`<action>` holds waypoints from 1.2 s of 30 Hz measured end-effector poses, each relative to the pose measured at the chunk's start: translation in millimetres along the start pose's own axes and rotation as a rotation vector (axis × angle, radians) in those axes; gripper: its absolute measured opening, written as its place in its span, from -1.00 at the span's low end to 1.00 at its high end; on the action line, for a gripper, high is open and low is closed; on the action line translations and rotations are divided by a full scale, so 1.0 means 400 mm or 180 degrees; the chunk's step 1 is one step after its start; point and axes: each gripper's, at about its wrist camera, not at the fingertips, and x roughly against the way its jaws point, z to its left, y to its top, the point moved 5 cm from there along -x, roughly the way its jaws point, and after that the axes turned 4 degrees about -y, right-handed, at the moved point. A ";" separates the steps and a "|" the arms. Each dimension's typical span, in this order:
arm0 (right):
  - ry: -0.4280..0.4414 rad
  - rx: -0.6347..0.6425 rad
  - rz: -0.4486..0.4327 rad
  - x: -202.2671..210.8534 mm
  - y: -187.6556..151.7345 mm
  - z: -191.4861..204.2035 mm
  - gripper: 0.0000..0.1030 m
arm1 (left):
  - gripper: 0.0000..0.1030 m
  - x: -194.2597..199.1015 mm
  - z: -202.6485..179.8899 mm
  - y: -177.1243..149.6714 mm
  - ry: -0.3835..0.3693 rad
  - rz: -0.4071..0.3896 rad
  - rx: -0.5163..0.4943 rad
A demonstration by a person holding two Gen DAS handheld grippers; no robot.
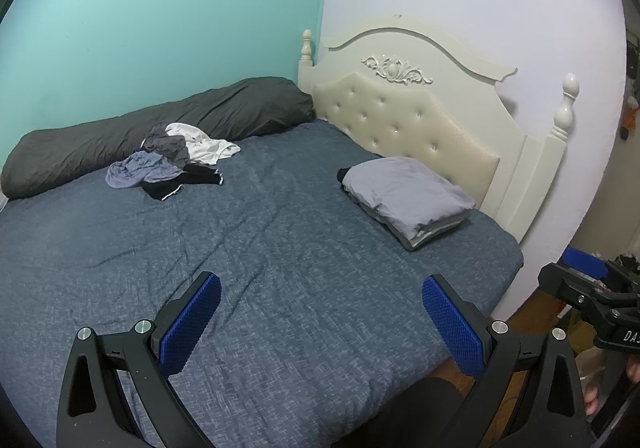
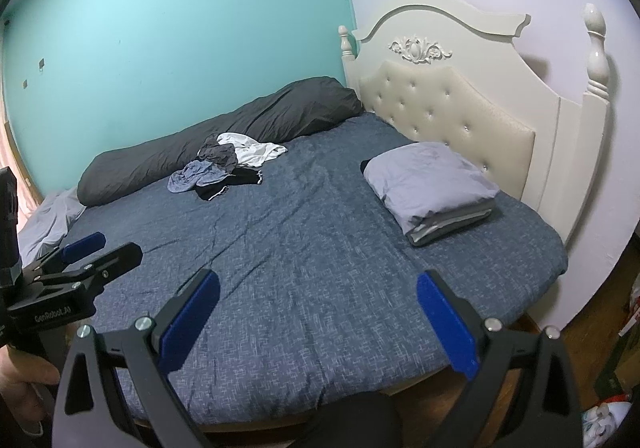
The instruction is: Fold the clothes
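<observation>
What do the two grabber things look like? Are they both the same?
Yes, they match. The left gripper and the right gripper each have black, wishbone-shaped arms with triangular cut-outs and round silver bolts. Their fingers carry flat blue pads with a bumpy grid texture. White lettering on one body reads "GenRobot.AI". No cables or sleeves show.

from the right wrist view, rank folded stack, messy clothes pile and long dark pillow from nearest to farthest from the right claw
1. Folded stack: nearest the right claw, on the right by the headboard.
2. Messy clothes pile: farther, at left of centre on the bed.
3. Long dark pillow: farthest, just behind the pile along the teal wall.
</observation>
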 end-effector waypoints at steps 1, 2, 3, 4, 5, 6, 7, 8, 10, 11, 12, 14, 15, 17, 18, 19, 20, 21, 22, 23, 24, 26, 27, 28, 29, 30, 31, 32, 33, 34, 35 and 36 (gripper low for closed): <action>-0.0002 -0.0001 0.0000 0.001 0.000 -0.001 0.94 | 0.99 0.000 0.000 0.000 -0.0003 0.0000 0.0000; -0.0004 -0.0002 0.0000 0.002 -0.001 -0.001 0.94 | 0.99 0.000 -0.001 0.000 -0.0006 0.0000 0.0000; -0.0006 -0.0004 0.0000 0.002 -0.001 -0.002 0.94 | 0.99 0.000 -0.001 0.000 -0.0009 0.0000 0.0000; -0.0008 -0.0005 -0.0001 0.003 -0.002 -0.002 0.94 | 0.99 0.000 -0.001 -0.001 -0.0012 0.0000 0.0000; -0.0010 -0.0006 -0.0001 0.004 -0.002 -0.003 0.94 | 0.99 0.000 -0.002 -0.001 -0.0015 0.0001 0.0000; -0.0010 -0.0008 -0.0001 0.005 -0.002 -0.003 0.94 | 0.99 0.000 -0.002 -0.001 -0.0018 0.0001 0.0000; -0.0010 -0.0008 -0.0002 0.005 -0.002 -0.004 0.94 | 0.99 0.000 -0.002 -0.001 -0.0021 0.0001 0.0000; -0.0011 -0.0006 -0.0003 0.006 -0.002 -0.004 0.94 | 0.99 0.000 -0.002 -0.001 -0.0024 0.0001 0.0000; -0.0010 -0.0003 -0.0004 0.005 0.000 -0.004 0.94 | 0.99 0.001 -0.004 -0.002 -0.0034 0.0001 -0.0006; -0.0011 -0.0003 -0.0005 0.004 0.000 -0.005 0.94 | 0.99 0.001 -0.005 -0.002 -0.0039 0.0001 -0.0009; -0.0012 -0.0003 -0.0005 0.004 0.001 -0.005 0.94 | 0.99 0.001 -0.006 -0.002 -0.0044 0.0001 -0.0013; -0.0014 -0.0001 -0.0010 0.004 0.001 -0.006 0.94 | 0.99 0.002 -0.007 -0.002 -0.0044 0.0000 -0.0018; -0.0016 0.0000 -0.0013 0.004 0.002 -0.006 0.94 | 0.99 0.001 -0.007 -0.002 -0.0044 0.0001 -0.0019; -0.0020 -0.0002 -0.0019 0.005 0.003 -0.007 0.94 | 0.99 0.000 -0.009 -0.003 -0.0042 0.0004 -0.0021; -0.0020 -0.0002 -0.0019 0.005 0.003 -0.007 0.94 | 0.99 -0.001 -0.009 -0.003 -0.0035 0.0009 -0.0013; -0.0021 -0.0001 -0.0016 0.005 0.002 -0.007 0.94 | 0.99 -0.002 -0.008 -0.003 -0.0027 0.0014 -0.0005; -0.0021 0.0001 -0.0014 0.005 0.002 -0.007 0.94 | 0.99 -0.003 -0.006 -0.003 -0.0017 0.0019 -0.0001; -0.0020 0.0001 -0.0013 0.004 0.002 -0.008 0.94 | 0.99 -0.005 -0.005 -0.002 -0.0006 0.0024 0.0002; -0.0020 -0.0001 -0.0012 0.004 0.002 -0.008 0.94 | 0.99 -0.006 -0.004 -0.002 -0.0002 0.0025 0.0008; -0.0020 -0.0001 -0.0013 0.005 0.002 -0.008 0.94 | 0.99 -0.007 -0.003 -0.002 0.0002 0.0025 0.0014; -0.0020 -0.0001 -0.0013 0.005 0.002 -0.008 0.94 | 0.99 -0.007 -0.002 -0.001 0.0004 0.0023 0.0015; -0.0019 -0.0002 -0.0014 0.004 0.003 -0.008 0.94 | 0.99 -0.007 -0.001 0.001 0.0005 0.0020 0.0011; -0.0020 -0.0001 -0.0015 0.005 0.003 -0.008 0.94 | 0.99 -0.007 -0.002 0.002 -0.0002 0.0017 0.0010; -0.0022 -0.0001 -0.0016 0.005 0.003 -0.008 0.94 | 0.99 -0.007 -0.003 0.002 -0.0004 0.0015 0.0010; -0.0024 -0.0002 -0.0016 0.006 0.002 -0.007 0.94 | 0.99 -0.007 -0.004 0.002 -0.0005 0.0014 0.0008; -0.0025 -0.0003 -0.0016 0.006 0.001 -0.006 0.94 | 0.99 -0.007 -0.005 0.001 -0.0009 0.0013 0.0004; -0.0026 -0.0003 -0.0016 0.007 0.000 -0.005 0.94 | 0.99 -0.008 -0.007 0.000 -0.0014 0.0013 -0.0001; -0.0028 -0.0001 -0.0018 0.007 0.001 -0.005 0.94 | 0.99 -0.009 -0.007 -0.001 -0.0013 0.0014 -0.0002; -0.0030 -0.0003 -0.0021 0.008 0.001 -0.005 0.94 | 0.99 -0.009 -0.008 0.000 -0.0018 0.0016 0.0003; -0.0030 -0.0006 -0.0025 0.009 0.001 -0.006 0.94 | 0.99 -0.010 -0.008 0.000 -0.0024 0.0019 0.0008; -0.0031 -0.0007 -0.0028 0.010 0.001 -0.007 0.94 | 0.99 -0.011 -0.008 0.000 -0.0020 0.0021 0.0014; -0.0033 -0.0007 -0.0032 0.011 0.001 -0.008 0.94 | 0.99 -0.011 -0.007 0.000 -0.0020 0.0021 0.0015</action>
